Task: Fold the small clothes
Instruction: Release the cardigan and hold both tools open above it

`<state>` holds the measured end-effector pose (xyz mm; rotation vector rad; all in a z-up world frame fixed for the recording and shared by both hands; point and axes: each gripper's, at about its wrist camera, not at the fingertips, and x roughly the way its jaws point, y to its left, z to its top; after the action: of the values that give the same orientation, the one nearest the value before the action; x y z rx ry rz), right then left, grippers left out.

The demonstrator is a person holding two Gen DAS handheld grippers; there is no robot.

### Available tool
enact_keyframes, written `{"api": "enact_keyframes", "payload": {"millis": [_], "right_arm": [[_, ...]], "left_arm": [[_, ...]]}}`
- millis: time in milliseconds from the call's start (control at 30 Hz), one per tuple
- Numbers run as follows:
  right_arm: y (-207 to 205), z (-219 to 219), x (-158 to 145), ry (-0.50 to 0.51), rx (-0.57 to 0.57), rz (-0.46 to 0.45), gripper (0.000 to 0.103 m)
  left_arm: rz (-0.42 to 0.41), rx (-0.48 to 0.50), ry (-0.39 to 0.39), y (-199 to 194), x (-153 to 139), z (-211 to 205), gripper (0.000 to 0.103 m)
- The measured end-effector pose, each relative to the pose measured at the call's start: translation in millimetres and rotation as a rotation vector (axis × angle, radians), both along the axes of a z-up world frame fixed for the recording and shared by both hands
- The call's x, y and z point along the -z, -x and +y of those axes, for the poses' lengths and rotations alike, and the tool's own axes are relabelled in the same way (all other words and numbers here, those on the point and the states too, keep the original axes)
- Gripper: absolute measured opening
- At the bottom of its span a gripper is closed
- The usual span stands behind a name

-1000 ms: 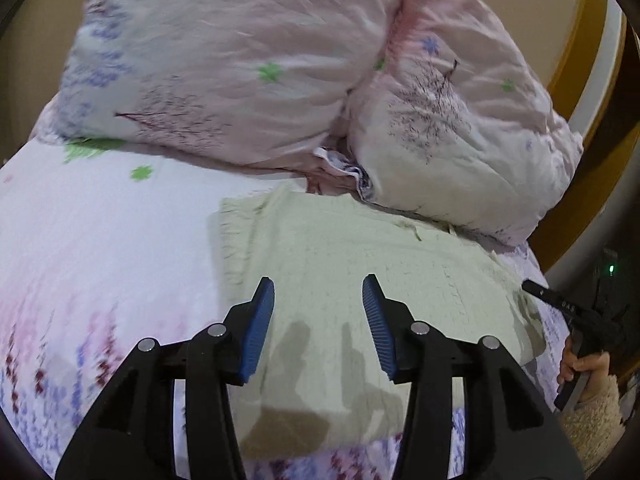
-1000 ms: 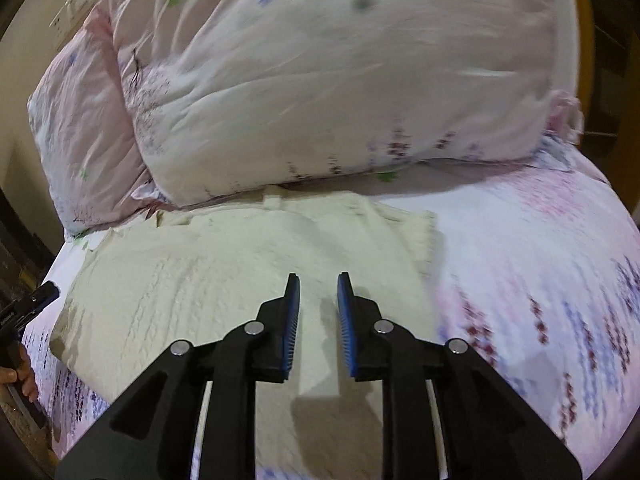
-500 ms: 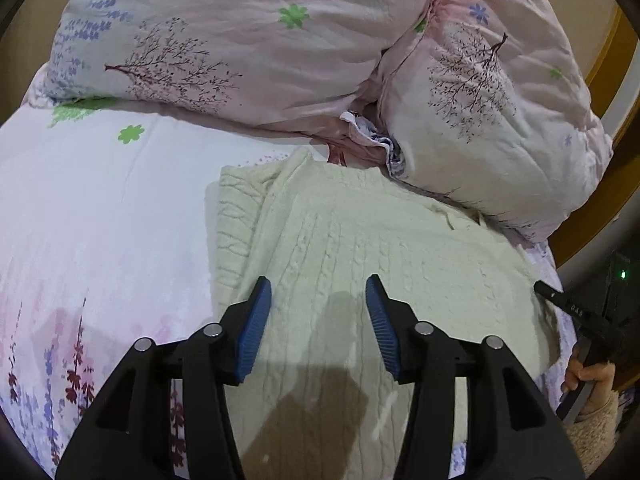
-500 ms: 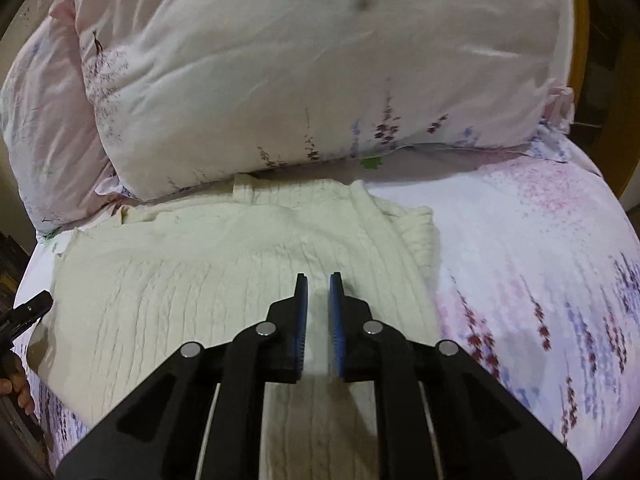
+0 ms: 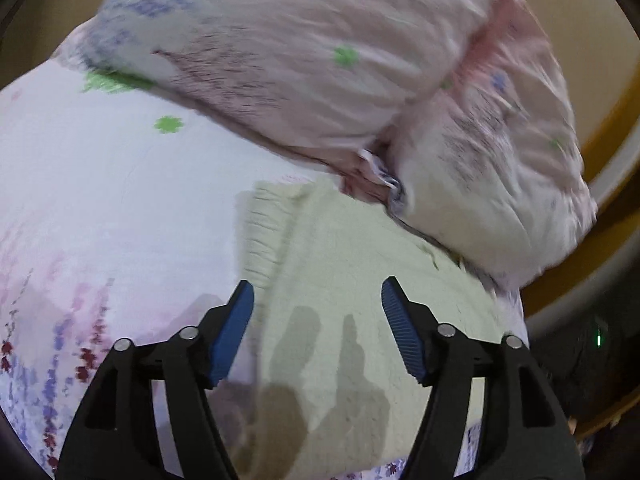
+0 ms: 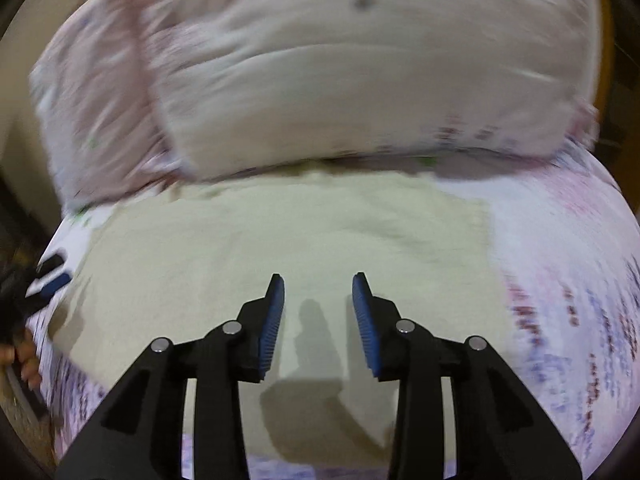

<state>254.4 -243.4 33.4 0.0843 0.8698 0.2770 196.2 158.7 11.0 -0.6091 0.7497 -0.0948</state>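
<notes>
One cream knitted sweater (image 5: 360,280) is lying flat on the flowered bed sheet (image 5: 100,200), just below two pillows (image 5: 280,52). In the left wrist view the left claw (image 5: 318,300) is hovering above its left side with nothing between the jaws, which have just been opening. The ribbed cuff (image 5: 260,236) there looks a good place to pinch.

In the right wrist view the right claw (image 6: 318,292) is also standing apart and empty over the sweater (image 6: 280,240), its jaws having just been opening. The knit is probably soft, light and stretchy, so I would grip an edge.

Cream knit sweater (image 5: 360,280), pink floral pillows (image 5: 300,60), blue-padded black fingers (image 5: 236,332).
</notes>
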Motion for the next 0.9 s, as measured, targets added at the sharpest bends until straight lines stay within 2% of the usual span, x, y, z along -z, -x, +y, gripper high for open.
{"api": "enact_keyframes", "payload": {"millis": [100, 300, 400, 467, 633, 900], "right_arm": [[4, 35, 5, 0.030, -0.079, 0.008, 0.036], [-3, 74, 2, 0.036, -0.134, -0.030, 0.036], [-15, 90, 17, 0.122, -0.161, 0.019, 0.037], [-12, 94, 19, 0.139, -0.165, -0.009, 0.038], [-13, 92, 19, 0.125, -0.171, -0.002, 0.038], [-12, 92, 21, 0.123, -0.171, -0.008, 0.039]], "left_arm": [[0.034, -0.018, 0.056, -4, 7, 9, 0.067], [0.065, -0.035, 0.158, -12, 21, 18, 0.067], [0.066, -0.034, 0.200, -14, 24, 18, 0.068], [0.066, -0.030, 0.213, -15, 25, 19, 0.068], [0.051, -0.024, 0.255, -16, 25, 19, 0.068], [0.038, -0.008, 0.264, -22, 24, 11, 0.067]]}}
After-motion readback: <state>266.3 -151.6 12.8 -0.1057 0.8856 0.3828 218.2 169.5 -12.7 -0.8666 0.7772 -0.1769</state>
